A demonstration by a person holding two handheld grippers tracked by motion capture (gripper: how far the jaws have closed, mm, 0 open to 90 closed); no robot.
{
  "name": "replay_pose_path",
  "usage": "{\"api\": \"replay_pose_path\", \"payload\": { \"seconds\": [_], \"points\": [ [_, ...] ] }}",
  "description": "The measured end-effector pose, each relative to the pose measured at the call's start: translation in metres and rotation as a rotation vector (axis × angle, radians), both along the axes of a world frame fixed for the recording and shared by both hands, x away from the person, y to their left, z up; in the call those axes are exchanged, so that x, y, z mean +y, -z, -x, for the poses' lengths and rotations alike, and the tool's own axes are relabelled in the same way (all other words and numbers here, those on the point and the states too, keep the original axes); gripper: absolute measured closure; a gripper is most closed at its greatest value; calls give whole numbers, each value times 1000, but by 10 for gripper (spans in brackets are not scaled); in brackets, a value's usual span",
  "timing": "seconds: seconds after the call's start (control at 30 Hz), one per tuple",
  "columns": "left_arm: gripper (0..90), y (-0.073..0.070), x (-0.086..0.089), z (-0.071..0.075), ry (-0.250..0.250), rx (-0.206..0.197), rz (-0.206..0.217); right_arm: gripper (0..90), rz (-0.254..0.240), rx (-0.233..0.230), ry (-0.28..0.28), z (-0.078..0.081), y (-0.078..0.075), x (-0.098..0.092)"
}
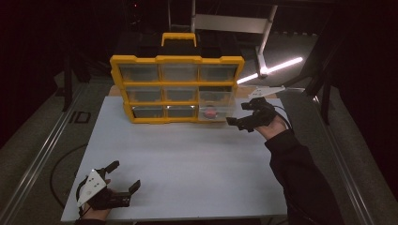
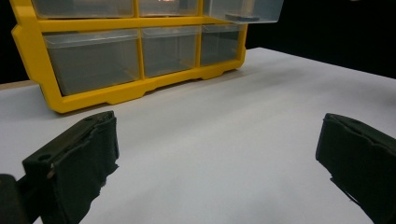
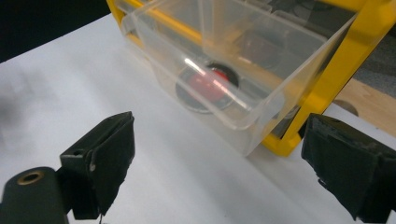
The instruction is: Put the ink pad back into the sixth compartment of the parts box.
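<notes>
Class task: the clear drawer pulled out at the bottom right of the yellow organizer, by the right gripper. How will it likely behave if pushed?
The clear drawer looks thin-walled plastic, so probably light and slightly flexible. Sitting in the yellow organizer, it should slide back rather than tip. The red-topped round object inside may shift.

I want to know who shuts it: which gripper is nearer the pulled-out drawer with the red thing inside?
Right. The right gripper hangs open just beside the pulled-out drawer at the yellow cabinet's lower right. The left gripper sits open at the table's near left corner, far away.
</notes>
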State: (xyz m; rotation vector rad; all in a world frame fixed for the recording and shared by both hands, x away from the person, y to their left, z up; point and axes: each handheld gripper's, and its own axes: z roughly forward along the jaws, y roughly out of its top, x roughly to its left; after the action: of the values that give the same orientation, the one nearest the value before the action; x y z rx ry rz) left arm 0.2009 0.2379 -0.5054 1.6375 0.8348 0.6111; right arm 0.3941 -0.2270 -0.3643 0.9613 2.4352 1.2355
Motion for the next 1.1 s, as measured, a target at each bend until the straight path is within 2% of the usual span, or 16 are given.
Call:
{"api": "replay_pose_path", "payload": {
  "seconds": [0.13,0.3,0.57,0.97,1.1],
  "points": [
    [1,0,0,0,-1,0,1,98,-15,8,-10,4,7,-1],
    [1,0,0,0,1,-1,-1,99,-9,6,-6,9,18,-3],
    [1,0,0,0,2,0,0,99,-32,7,-3,17,45,-9],
    [0,0,-1,0,2,1,-1,99,-72,-18,-3,33,79,-26],
    [1,0,-1,0,2,1,-1,98,-96,-29,-32,42,89,-29]
  ]
}}
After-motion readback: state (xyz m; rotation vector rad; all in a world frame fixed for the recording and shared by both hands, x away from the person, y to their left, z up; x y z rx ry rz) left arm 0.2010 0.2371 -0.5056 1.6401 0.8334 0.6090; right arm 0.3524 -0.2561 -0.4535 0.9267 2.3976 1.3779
